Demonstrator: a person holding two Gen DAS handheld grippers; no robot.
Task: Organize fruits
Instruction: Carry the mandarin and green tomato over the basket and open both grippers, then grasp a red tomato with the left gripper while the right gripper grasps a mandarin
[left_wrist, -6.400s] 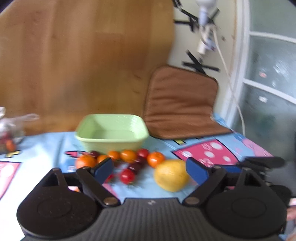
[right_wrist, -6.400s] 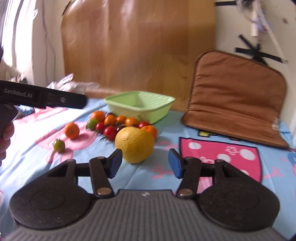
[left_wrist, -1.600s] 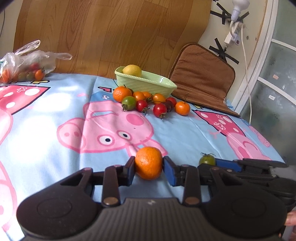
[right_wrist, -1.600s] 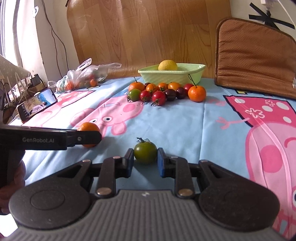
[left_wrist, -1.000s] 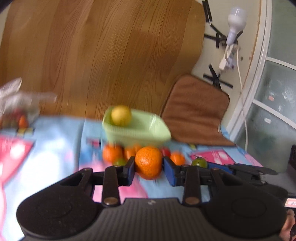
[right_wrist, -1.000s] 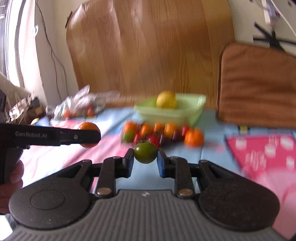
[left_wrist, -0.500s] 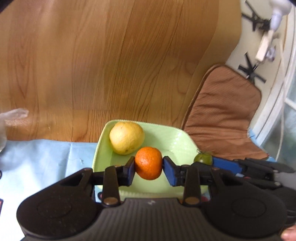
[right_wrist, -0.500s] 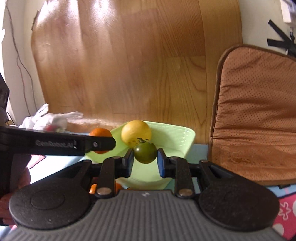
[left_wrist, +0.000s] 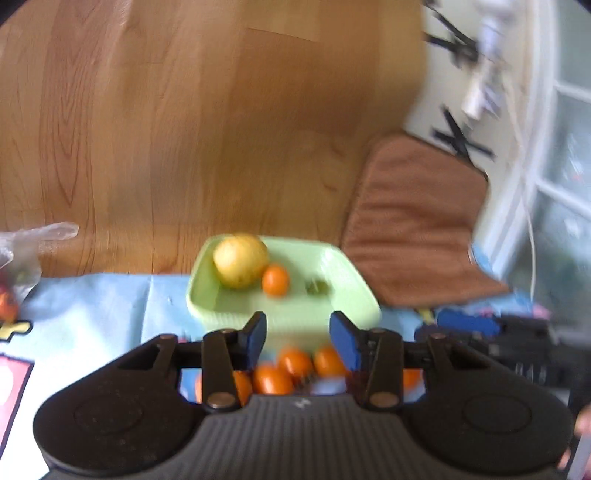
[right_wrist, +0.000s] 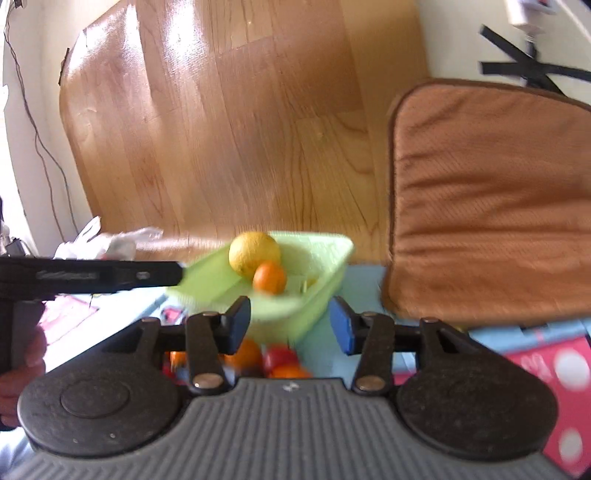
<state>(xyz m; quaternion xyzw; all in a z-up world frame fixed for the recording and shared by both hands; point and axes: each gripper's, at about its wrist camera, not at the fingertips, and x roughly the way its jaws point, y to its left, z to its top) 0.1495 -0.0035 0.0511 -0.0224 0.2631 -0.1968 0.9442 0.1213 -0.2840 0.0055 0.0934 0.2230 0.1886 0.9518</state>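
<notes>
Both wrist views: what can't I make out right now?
- Small green tomato in the light green plastic basket: motion-blurred in the left view, barely visible in the right.
- Loose orange and red fruits before the basket: count hidden by the open right gripper body.
- Same pile, left view: blurred, behind the open left gripper.

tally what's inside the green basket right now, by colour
Yellow: 1, the large yellow fruit
Orange: 1, the small orange
Green: 1, the green tomato, blurred
Total: 3 in the green basket
</notes>
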